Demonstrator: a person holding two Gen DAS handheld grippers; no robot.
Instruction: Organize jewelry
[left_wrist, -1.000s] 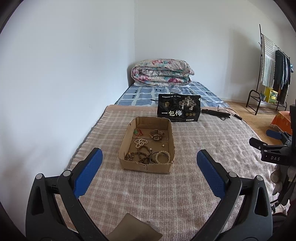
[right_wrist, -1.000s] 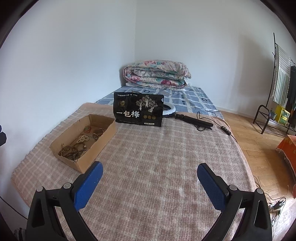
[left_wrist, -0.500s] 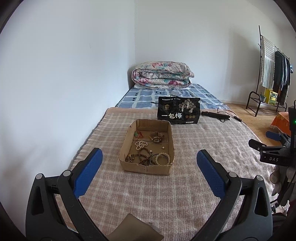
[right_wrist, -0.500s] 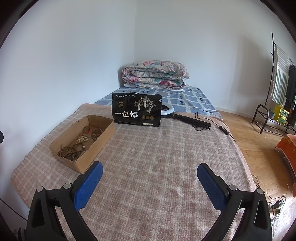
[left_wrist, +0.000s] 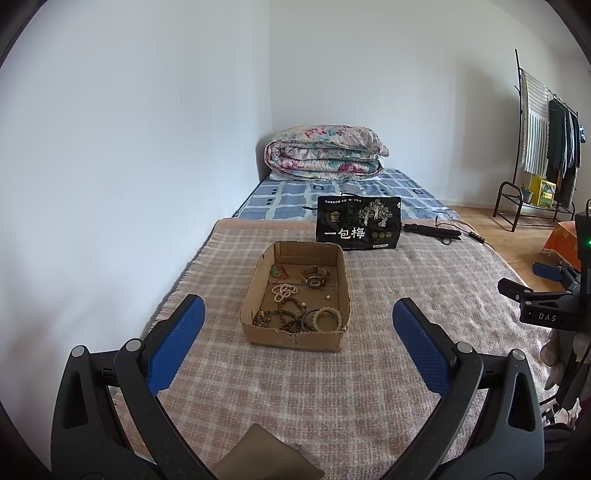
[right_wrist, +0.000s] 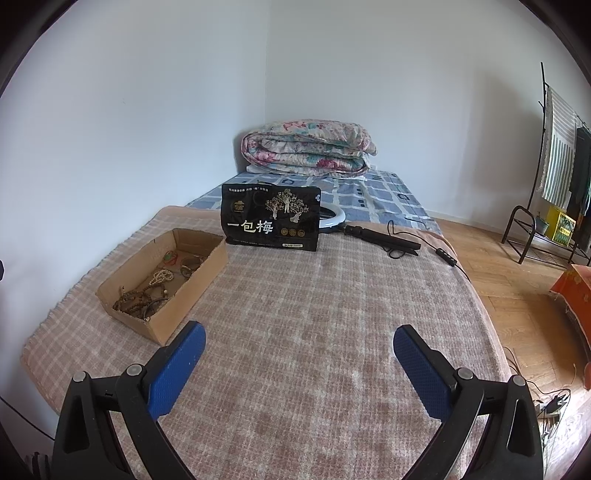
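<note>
A shallow cardboard box (left_wrist: 258, 334) (right_wrist: 192, 284) lies on a plaid blanket on the bed. It holds several pieces of jewelry: dark bead bracelets (left_wrist: 284, 317), a pale bead bracelet (left_wrist: 327, 319), a white bead string (left_wrist: 283, 291), a watch (left_wrist: 314, 277) and a green pendant on a red cord (left_wrist: 274, 271). My left gripper (left_wrist: 297, 343) is open and empty, just short of the box. My right gripper (right_wrist: 299, 363) is open and empty over the blanket, to the right of the box; it also shows at the right edge of the left wrist view (left_wrist: 532, 284).
A black snack bag (left_wrist: 358, 228) (right_wrist: 271, 223) stands behind the box. A ring light on a black folded stand with cable (right_wrist: 380, 242) lies behind it. A folded quilt (left_wrist: 325, 153) sits at the bed's head. A clothes rack (left_wrist: 543, 147) stands on the right. A brown pouch (left_wrist: 269, 459) lies under my left gripper.
Both grippers have drawn back and lifted a little, so the box looks slightly farther and lower. Both stay open. Nothing on the bed has moved.
</note>
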